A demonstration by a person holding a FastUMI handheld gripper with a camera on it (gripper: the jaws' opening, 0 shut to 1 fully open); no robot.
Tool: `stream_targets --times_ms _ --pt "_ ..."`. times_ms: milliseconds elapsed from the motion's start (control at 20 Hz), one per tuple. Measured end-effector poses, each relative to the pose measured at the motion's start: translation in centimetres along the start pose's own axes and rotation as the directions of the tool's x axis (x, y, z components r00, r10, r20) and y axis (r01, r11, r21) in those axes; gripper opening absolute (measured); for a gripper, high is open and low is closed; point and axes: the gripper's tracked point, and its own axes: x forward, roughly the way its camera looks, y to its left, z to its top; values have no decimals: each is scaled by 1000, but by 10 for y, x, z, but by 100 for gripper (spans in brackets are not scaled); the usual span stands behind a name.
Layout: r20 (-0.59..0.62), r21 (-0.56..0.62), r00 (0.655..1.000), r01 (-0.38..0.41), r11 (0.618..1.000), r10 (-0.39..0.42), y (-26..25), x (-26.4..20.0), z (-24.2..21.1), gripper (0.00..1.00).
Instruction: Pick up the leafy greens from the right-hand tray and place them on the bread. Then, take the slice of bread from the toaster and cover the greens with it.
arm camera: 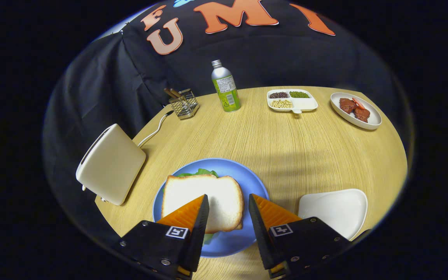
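A slice of white bread [202,200] lies flat on the blue plate [253,181], just ahead of and partly under my fingers. Leafy greens [200,172] peek out from beneath its far edge and near edge. My gripper [228,200] hovers above the plate's near side, open, with nothing between its fingers. The white toaster [111,169] stands left of the plate, with its cord running back across the table. To the right of the plate sits a bare white tray [335,210].
At the back of the round wooden table [286,144] stand a wire holder with utensils [184,103], a green-labelled bottle [226,87], a divided dish of beans [292,100] and a white plate with meat pieces [356,110].
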Motion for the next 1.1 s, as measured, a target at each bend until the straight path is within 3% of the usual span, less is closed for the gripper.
stream_targets --times_ms 300,550,700,900,1100 --pt "251 -56 966 74 996 -57 0 -61 62 79" --pt "431 -122 901 118 986 -54 11 -117 102 88" --pt "510 -151 858 149 977 -52 19 -156 115 87" --pt "567 -195 824 123 973 9 41 -203 119 90" --pt "663 -188 748 209 960 -33 36 -249 126 96"
